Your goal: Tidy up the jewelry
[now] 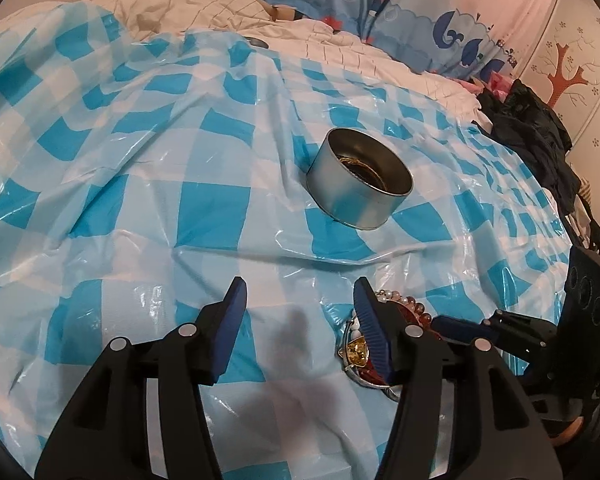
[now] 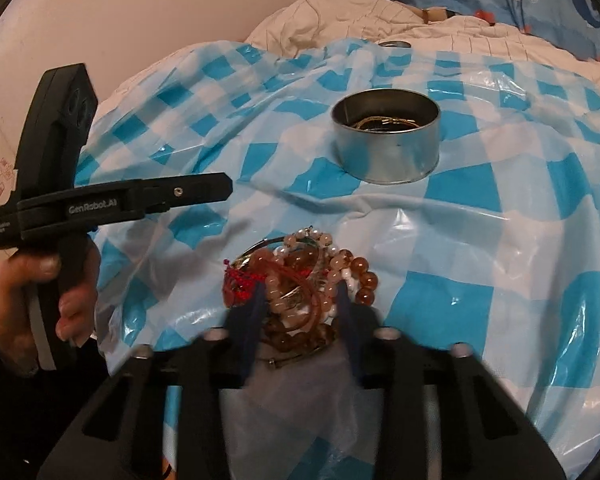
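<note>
A round silver tin (image 1: 360,184) stands on the blue-and-white checked plastic sheet (image 1: 204,200) and holds a gold chain; it also shows in the right wrist view (image 2: 386,136). A heap of jewelry (image 2: 300,280) with amber, pink and white bead bracelets, a red thread and a metal bangle lies in front of the tin. My right gripper (image 2: 302,300) is open, its blue fingers down on either side of the heap. My left gripper (image 1: 300,296) is open and empty, left of the heap (image 1: 380,332). It shows from the side in the right wrist view (image 2: 204,188).
White bedding (image 1: 204,4) and a blue whale-print cover (image 1: 420,4) lie beyond the sheet. Dark clothes (image 1: 532,136) are piled at the right edge. A small round lid-like thing (image 2: 394,44) sits at the sheet's far edge. A pale wall (image 2: 120,20) stands at the left.
</note>
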The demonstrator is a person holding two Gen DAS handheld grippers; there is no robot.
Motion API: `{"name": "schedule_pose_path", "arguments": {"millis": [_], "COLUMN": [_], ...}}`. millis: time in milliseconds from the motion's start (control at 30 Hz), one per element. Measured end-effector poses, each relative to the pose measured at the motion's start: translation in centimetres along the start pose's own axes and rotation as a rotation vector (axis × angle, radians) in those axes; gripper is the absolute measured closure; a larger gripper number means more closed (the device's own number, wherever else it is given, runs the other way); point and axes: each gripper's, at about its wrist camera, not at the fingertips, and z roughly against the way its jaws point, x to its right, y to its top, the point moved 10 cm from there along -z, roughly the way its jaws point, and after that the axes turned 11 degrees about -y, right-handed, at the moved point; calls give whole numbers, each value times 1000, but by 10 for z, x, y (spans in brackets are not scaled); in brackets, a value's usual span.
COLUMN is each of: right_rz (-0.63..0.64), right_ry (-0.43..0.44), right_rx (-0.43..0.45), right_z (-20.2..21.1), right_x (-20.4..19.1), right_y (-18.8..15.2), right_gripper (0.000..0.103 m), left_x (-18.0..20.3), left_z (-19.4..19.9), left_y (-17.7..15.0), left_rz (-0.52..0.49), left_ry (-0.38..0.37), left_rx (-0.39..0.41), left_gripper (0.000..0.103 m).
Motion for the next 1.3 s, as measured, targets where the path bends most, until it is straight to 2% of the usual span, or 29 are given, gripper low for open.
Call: {"name": "schedule_pose_path", "arguments": {"millis": [33, 67, 200, 433, 600, 767, 833, 867, 900, 933, 967, 1067, 1167, 1300], "right_rz": [8, 26, 50, -108, -214, -234, -174, -119, -96, -91, -101, -188, -244, -238], "right_ry": [5, 1, 37, 88, 94, 138, 164, 159, 148, 128, 119, 93, -11, -24], "right_rx": [-1, 10, 66, 256, 286, 250, 149, 58, 21, 13, 22, 69, 44, -3], "right_z": [1, 4, 18, 64, 73, 68, 50, 34, 26, 23, 24, 34, 29, 18], "right_x": [-2, -4, -12, 24, 51, 52, 37, 26, 21, 20, 23, 47, 77, 78], "right_y": [0, 0, 8, 45, 56, 53, 42, 31, 24, 21, 23, 33, 30, 21], "right_gripper": [94, 95, 95, 95, 95, 95, 94, 92, 81, 68, 67, 65, 65, 65], "left_x": [0, 1, 2, 8, 20, 27, 27, 26, 25, 22, 20, 19, 29, 63], "left_z": [0, 0, -3, -14, -22, -30, -30, -29, -28, -27, -26, -23, -24, -27], "left_y": [0, 0, -1, -6, -12, -18, -17, -17, -16, -14, -13, -12, -13, -21], "left_rz": [-4, -8, -16, -27, -66, -102, -110, -107, -103, -96, -90, -81, -100, -223], "left_ry": [-1, -1, 3, -10, -29, -24, -15, -12, -10, -6, -3, -10, -49, -116], "left_rx": [-1, -2, -9, -42, -71, -105, -104, -100, -97, -93, -89, -82, -84, -102], "left_gripper": [50, 50, 47, 46, 46, 45, 45, 45, 45, 44, 44, 44, 44, 44]}}
